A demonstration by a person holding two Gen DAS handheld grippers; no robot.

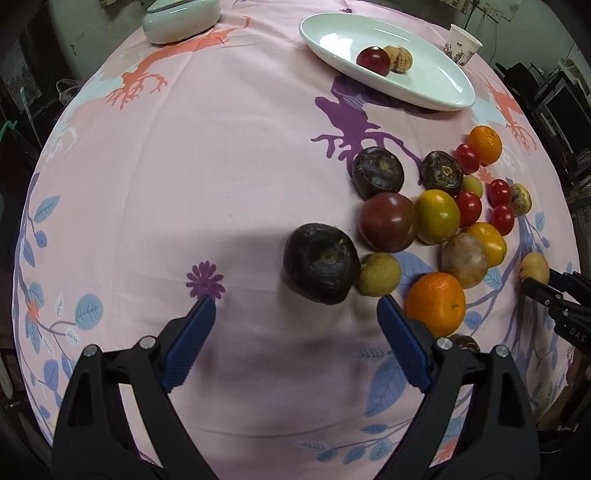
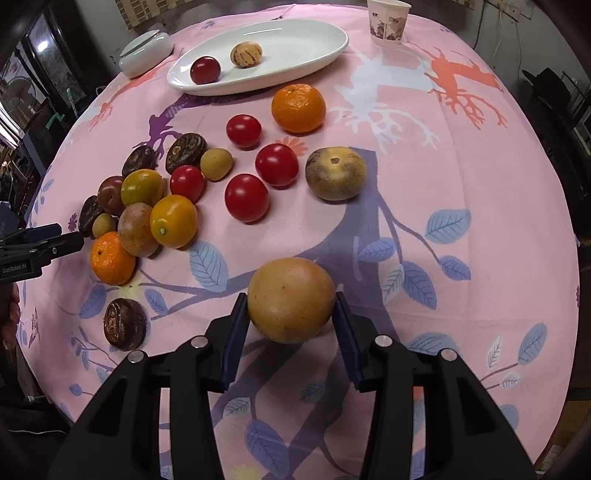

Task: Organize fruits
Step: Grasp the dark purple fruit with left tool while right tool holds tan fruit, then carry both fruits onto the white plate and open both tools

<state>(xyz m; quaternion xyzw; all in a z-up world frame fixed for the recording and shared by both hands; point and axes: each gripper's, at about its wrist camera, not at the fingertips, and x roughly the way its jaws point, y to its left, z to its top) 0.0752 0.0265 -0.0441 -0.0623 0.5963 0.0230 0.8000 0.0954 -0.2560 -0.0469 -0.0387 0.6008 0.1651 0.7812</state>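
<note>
A white oval plate at the far side holds a dark red tomato and a striped tan fruit. Many loose fruits lie on the pink cloth: oranges, red tomatoes, dark water chestnuts and yellow fruits. My right gripper is shut on a round tan fruit; it also shows in the left wrist view. My left gripper is open and empty, just short of a dark water chestnut and a small yellow-green fruit.
A pale green lidded dish stands at the far left. A patterned paper cup stands at the far right. The round table's edge curves all around, with dark clutter beyond.
</note>
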